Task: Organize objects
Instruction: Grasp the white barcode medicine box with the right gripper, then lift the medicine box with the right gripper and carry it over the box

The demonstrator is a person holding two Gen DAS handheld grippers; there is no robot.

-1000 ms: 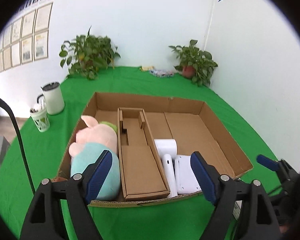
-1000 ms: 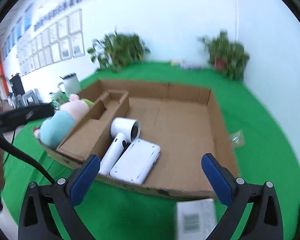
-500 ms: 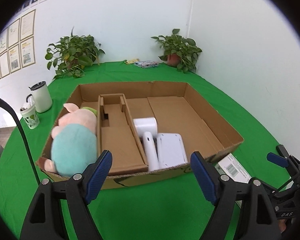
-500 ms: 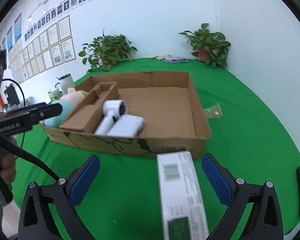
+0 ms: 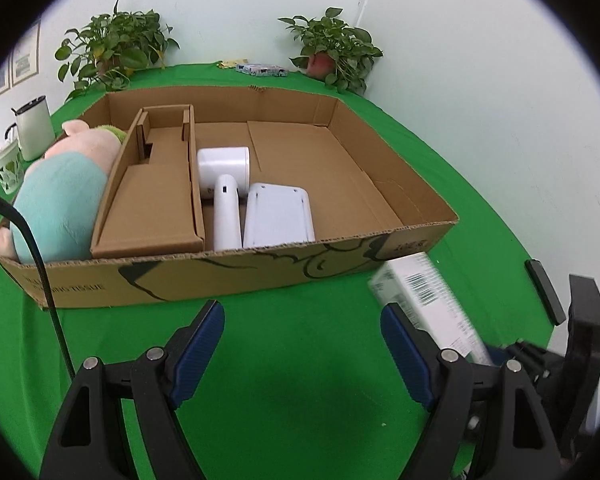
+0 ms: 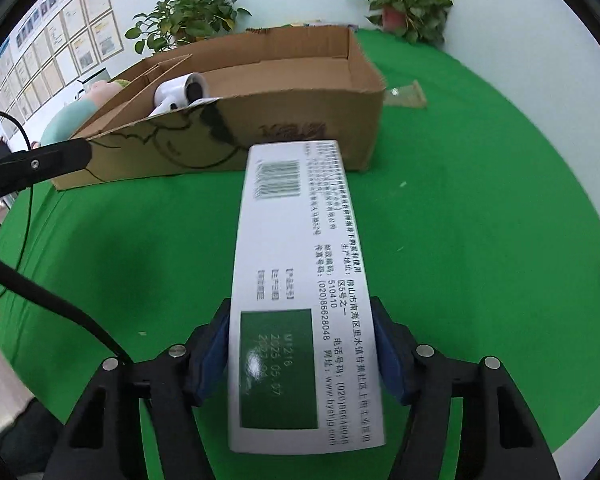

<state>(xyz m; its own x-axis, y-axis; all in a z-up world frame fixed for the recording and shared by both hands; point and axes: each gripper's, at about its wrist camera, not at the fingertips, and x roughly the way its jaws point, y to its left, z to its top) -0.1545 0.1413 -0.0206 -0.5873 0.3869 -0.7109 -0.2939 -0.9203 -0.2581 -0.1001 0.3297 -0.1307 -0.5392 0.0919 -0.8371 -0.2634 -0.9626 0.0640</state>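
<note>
A shallow cardboard tray lies on the green table. In it are a plush pig at the left, a cardboard insert, a white hair dryer and a flat white device. My left gripper is open and empty in front of the tray. My right gripper is shut on a long white box with a barcode and green patch, which points at the tray's near wall. The box also shows blurred in the left wrist view.
Two potted plants stand at the table's back by the wall. A white mug and a small cup stand left of the tray. A clear plastic wrapper lies right of the tray.
My right gripper has closed on the white box, which now fills its view. My left gripper has pulled back from the tray, which looks farther off.
</note>
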